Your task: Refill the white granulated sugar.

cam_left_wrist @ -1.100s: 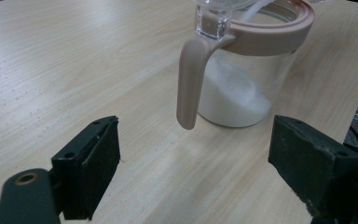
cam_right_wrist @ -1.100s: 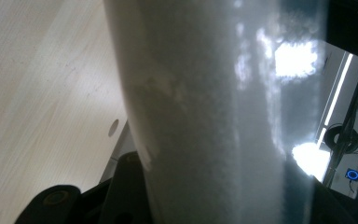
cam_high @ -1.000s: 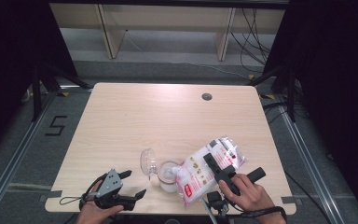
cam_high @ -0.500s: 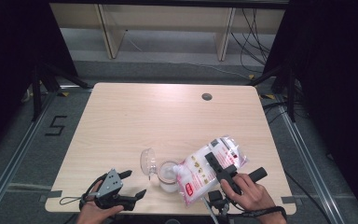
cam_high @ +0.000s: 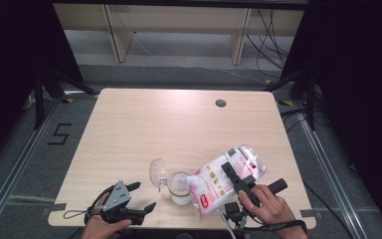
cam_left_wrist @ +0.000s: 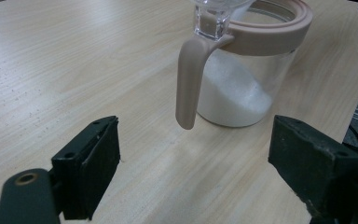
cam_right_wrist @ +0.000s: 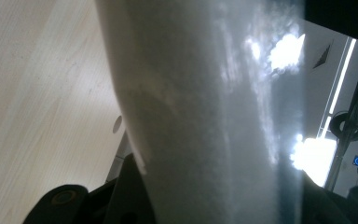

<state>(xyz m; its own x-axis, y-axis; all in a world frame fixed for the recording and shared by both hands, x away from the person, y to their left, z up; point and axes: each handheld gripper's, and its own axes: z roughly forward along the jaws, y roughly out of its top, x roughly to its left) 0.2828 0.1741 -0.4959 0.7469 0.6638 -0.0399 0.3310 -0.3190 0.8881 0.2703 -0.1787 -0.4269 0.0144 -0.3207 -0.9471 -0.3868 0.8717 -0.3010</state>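
At lower centre of the high view, the right tongs (cam_high: 235, 175) grip a tilted sugar bag (cam_high: 224, 180) over the glass jar (cam_high: 180, 187); the left tongs (cam_high: 143, 197) stand open at lower left.

high view overhead; gripper views close, jar (cam_left_wrist: 242, 70) shared

The right gripper (cam_high: 235, 178), clamped around the clear plastic bag of white granules with red print (cam_high: 227, 180), has squeezed very slightly tighter over the last second, its black jaws pressing a touch further into the bag's sides. The bag's lower corner now rests over the open clear glass jar with a pink rim (cam_high: 180, 187).
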